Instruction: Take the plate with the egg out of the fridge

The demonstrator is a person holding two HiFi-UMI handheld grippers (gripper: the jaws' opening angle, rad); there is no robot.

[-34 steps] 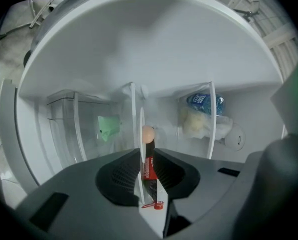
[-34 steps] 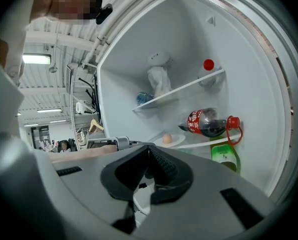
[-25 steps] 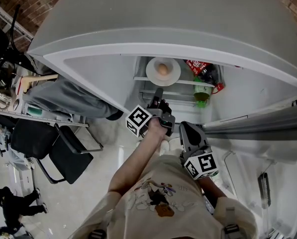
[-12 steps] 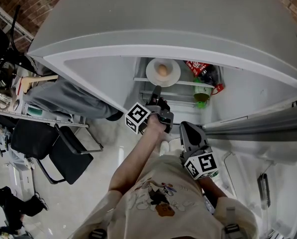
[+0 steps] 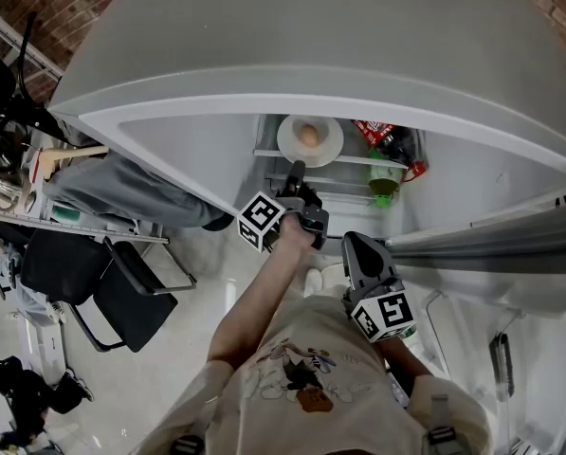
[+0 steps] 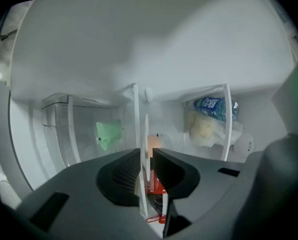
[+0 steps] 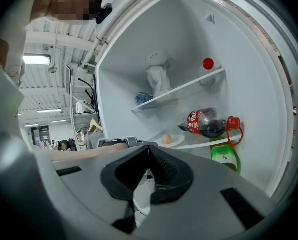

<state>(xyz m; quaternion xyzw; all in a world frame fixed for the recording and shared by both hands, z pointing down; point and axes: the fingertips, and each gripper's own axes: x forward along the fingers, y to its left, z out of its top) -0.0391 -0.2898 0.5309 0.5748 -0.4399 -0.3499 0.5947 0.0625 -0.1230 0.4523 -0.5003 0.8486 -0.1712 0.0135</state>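
Observation:
A white plate (image 5: 327, 146) with a brown egg (image 5: 308, 134) sits on a glass shelf inside the open fridge. My left gripper (image 5: 299, 171) reaches in from below, its jaws turned on edge around the plate's near rim. In the left gripper view the rim (image 6: 147, 131) stands as a thin white line pinched between the jaws of the left gripper (image 6: 147, 161), with the egg (image 6: 153, 143) just beyond. My right gripper (image 5: 352, 240) hangs back near the person's chest, shut and holding nothing. From the right gripper (image 7: 149, 156), the plate (image 7: 177, 140) and egg (image 7: 165, 139) show on the shelf.
A cola bottle (image 5: 389, 140) lies on the same shelf right of the plate, and a green carton (image 5: 385, 180) stands below it. The fridge door (image 5: 169, 164) swings out to the left. A black chair (image 5: 121, 292) stands on the floor at the left. A bagged item (image 6: 208, 119) is deeper inside.
The left gripper has pushed slightly further into the fridge toward the plate. The plate has shifted a little left. The right gripper has not moved.

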